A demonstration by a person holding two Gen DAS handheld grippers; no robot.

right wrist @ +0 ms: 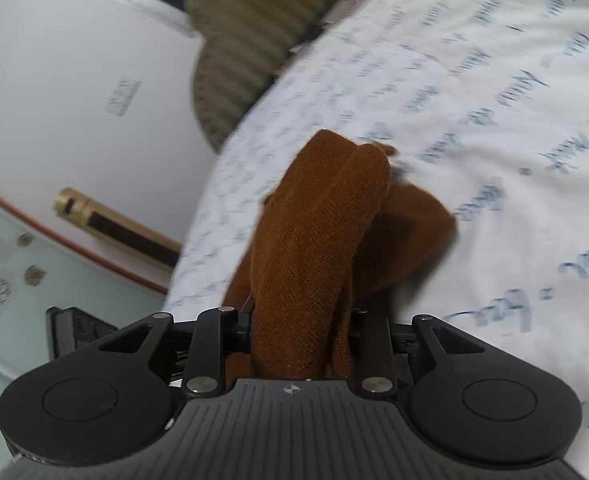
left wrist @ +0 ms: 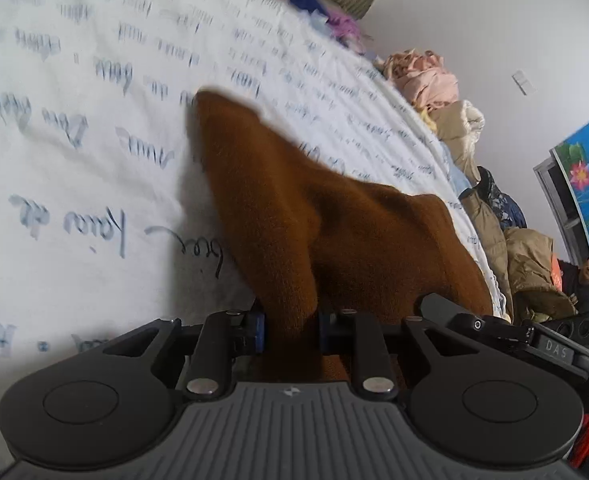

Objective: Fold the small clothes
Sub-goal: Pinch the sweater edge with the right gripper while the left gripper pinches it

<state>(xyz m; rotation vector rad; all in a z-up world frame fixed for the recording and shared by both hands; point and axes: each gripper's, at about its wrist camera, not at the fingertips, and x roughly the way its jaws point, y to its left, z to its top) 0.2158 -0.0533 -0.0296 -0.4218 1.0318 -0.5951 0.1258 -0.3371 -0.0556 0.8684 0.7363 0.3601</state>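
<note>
A small brown knit garment (left wrist: 294,208) hangs over a white bed sheet with blue handwriting print (left wrist: 74,120). My left gripper (left wrist: 292,332) is shut on one bunched edge of it; the cloth fans out ahead, lifted off the sheet. In the right wrist view the same brown garment (right wrist: 322,232) is bunched and doubled over. My right gripper (right wrist: 302,332) is shut on its near end, above the sheet (right wrist: 474,120). The fingertips of both grippers are hidden by cloth.
An olive striped cushion (right wrist: 246,40) lies at the sheet's far edge. Piles of clothes (left wrist: 434,80) and beige jackets (left wrist: 526,264) line the bed's right side. A person (left wrist: 586,276) sits at far right. A white door with a brass handle (right wrist: 114,224) is on the left.
</note>
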